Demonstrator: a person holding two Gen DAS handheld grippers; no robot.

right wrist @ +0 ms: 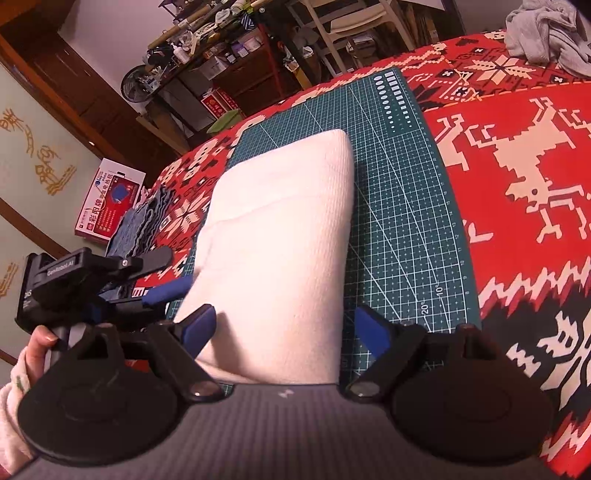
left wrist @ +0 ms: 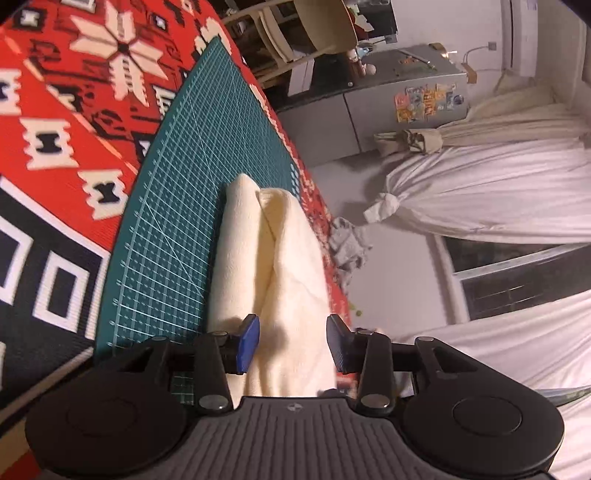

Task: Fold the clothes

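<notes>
Folded cream cloth (right wrist: 280,236) on green cutting mat (right wrist: 406,206), left tongs (left wrist: 293,341) part-open astride its end, gripping nothing, right tongs (right wrist: 291,326) wide, tilted down.

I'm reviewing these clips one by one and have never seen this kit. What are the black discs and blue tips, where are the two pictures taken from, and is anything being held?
No robot here: a person holds a hand-held gripper in each hand, with a camera on each looking along its blue fingers. The black discs are part of each gripper's body.

The left gripper looks along a folded cream cloth. It lies on a green cutting mat over a red patterned tablecloth.

The right gripper looks down on that cloth, with the left gripper at its edge. A grey garment lies on the far corner.

Both pairs of fingers stand apart around the cloth, gripping nothing.
</notes>
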